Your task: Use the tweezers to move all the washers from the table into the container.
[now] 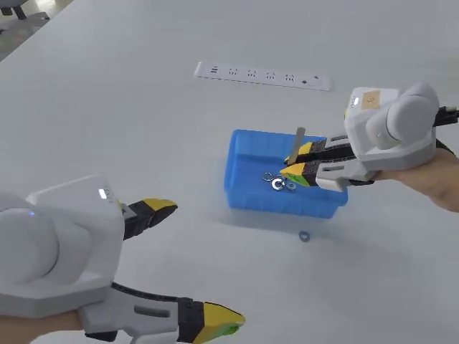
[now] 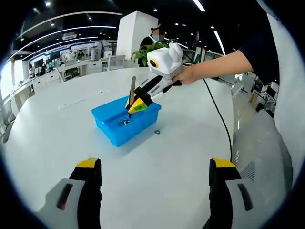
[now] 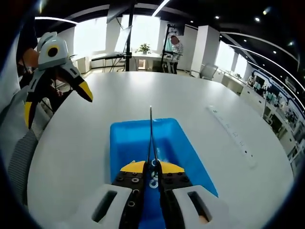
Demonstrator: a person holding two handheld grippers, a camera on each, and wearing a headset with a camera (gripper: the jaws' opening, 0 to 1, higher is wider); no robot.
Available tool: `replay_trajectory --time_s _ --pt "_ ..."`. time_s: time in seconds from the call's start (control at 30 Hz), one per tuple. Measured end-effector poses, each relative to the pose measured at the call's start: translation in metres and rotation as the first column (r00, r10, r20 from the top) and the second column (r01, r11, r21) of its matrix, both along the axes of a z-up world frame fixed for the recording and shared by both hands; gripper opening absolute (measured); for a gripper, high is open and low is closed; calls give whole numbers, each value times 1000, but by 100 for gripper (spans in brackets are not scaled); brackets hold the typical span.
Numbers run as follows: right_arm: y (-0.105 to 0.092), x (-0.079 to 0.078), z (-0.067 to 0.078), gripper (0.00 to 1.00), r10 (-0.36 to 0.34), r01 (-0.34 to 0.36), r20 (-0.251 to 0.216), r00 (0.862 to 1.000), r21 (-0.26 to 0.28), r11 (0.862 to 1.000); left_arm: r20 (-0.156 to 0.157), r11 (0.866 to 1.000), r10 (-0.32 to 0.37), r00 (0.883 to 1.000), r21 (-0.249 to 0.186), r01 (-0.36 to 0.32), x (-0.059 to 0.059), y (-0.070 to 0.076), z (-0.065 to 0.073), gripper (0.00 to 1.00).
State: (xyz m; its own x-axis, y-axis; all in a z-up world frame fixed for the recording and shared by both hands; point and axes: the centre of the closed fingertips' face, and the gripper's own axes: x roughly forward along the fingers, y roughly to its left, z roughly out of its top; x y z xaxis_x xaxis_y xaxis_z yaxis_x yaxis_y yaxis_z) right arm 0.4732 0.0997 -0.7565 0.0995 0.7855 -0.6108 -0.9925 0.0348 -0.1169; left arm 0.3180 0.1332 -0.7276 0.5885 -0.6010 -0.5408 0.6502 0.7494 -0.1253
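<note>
right gripper clenched on the tweezers above the blue container (washers already inside), stray washer just beside it, left gripper gaping, well apart.

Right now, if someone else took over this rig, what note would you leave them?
Left gripper: open, holding nothing, well apart from the work.
Right gripper: shut on the tweezers, its tips over the blue container.
Done: several washers lie inside the container.
Left: one loose washer lies on the table, just outside the container's near wall.
I cannot tell whether the tweezers are carrying a washer at this moment.
</note>
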Motion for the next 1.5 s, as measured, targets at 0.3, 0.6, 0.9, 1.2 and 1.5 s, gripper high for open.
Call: replay_trajectory --time_s 0.3,0.6,0.9,1.2,1.5 --pt "-2 -1 -3 10 -4 4 -2 1000 -9 1000 -10 1000 -7 1000 -8 7 -3 -2 -1 99" --pt "-3 -3 1 10 -7 7 0 1000 -8 1000 2 1000 -3 1000 -9 3 0 -4 5 99" --pt "-3 -3 10 10 -3 3 15 1000 2 1000 48 999 -18 999 -38 20 18 -6 26 95" --pt "0 -9 18 8 19 -19 27 999 13 1000 155 995 -101 983 -4 102 70 -13 58 79" --pt "-2 -9 21 8 11 -11 33 999 12 1000 180 981 -194 964 40 190 114 -22 66 70"
